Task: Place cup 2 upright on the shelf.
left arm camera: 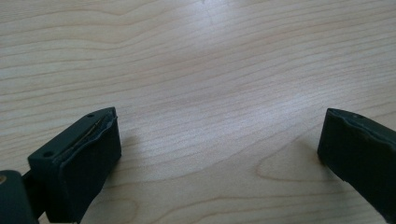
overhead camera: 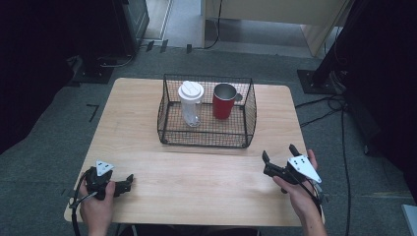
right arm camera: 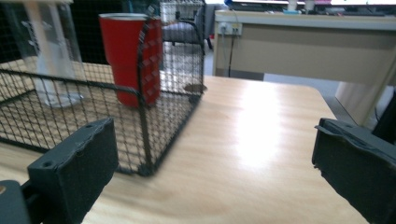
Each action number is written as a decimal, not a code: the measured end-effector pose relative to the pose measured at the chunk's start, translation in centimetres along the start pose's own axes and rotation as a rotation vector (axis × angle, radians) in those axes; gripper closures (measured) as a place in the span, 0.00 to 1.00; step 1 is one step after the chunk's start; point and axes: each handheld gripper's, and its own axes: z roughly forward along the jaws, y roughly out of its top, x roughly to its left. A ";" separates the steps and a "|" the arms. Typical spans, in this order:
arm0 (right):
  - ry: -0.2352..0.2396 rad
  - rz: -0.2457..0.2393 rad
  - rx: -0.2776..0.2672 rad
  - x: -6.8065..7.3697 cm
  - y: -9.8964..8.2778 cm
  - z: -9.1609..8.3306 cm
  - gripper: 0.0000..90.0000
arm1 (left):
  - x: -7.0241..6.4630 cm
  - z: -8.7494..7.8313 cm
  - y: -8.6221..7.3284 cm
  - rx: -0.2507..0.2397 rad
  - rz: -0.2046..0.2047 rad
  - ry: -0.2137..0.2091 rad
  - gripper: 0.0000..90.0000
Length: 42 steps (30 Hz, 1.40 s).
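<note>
A black wire basket [overhead camera: 206,132] stands at the middle back of the wooden table [overhead camera: 196,182]. Inside it are a clear jug with a white lid [overhead camera: 190,102] and, to its right, a red metal mug [overhead camera: 223,101], both upright. My left gripper [overhead camera: 129,182] rests low at the table's front left, open, with bare wood between its jaws [left arm camera: 219,140]. My right gripper [overhead camera: 279,152] is held at the front right, open and empty [right arm camera: 215,154], aimed past the basket's near right corner [right arm camera: 144,135]. The red mug [right arm camera: 126,51] and the jug [right arm camera: 46,56] show through the mesh.
Bare wood [overhead camera: 196,167] lies between the basket and the front edge. Cables [overhead camera: 324,108] and black stands [overhead camera: 314,78] lie on the grey carpet to the right. A light wooden desk [right arm camera: 303,42] stands beyond the table's far edge.
</note>
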 end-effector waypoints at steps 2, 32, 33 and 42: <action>-0.012 0.002 0.013 -0.5 -0.5 -0.5 0.01 | 0.0 0.0 0.0 0.002 0.002 0.000 0.00; -0.100 0.040 0.422 -4.8 -4.0 -5.0 0.10 | 0.0 0.0 0.0 0.002 0.005 0.000 0.00; -0.091 0.053 0.457 -4.9 -4.0 -4.9 0.10 | 0.0 0.0 0.0 0.002 0.005 0.000 0.00; -0.053 0.038 0.560 -4.8 -4.3 -4.6 0.13 | 0.0 0.0 0.0 0.002 0.004 0.000 0.00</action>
